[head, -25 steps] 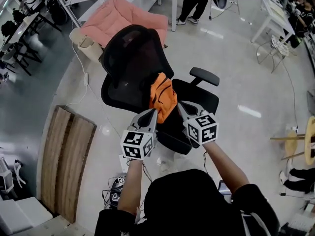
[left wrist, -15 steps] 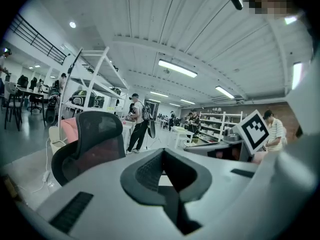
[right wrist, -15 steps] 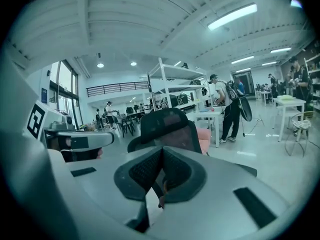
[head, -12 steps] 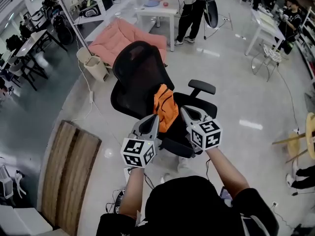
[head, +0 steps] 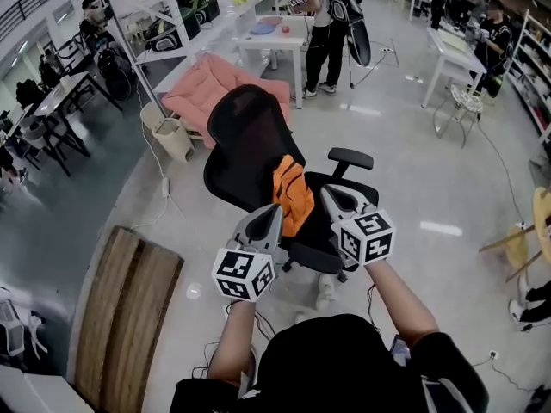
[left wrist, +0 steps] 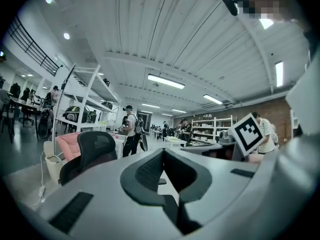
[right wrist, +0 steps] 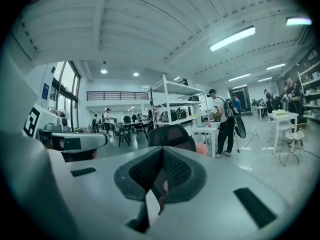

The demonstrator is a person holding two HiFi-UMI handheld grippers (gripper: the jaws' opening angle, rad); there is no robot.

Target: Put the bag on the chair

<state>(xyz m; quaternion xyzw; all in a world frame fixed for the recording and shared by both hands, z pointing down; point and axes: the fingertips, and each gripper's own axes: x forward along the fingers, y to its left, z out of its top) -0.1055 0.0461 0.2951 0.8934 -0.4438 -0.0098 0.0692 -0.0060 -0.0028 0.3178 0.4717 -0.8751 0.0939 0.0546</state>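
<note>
In the head view an orange bag lies on the seat of a black office chair, leaning against its mesh backrest. My left gripper is held up just left of the bag, shut and empty. On the bag's right, my right gripper is also shut with nothing in it. Both tips hover near the seat's front, apart from the bag. In the left gripper view the left gripper has its jaws together, with the chair beyond. The right gripper points level at the chair's backrest.
A wooden board lies on the floor at left. A pink cushion and a white bin sit behind the chair. Farther back stand a white table and a person. Cables trail on the floor by my feet.
The head camera has drawn back and tipped up, so the chair and bag look smaller and more room shows. Both grippers stay shut and empty near the seat.
</note>
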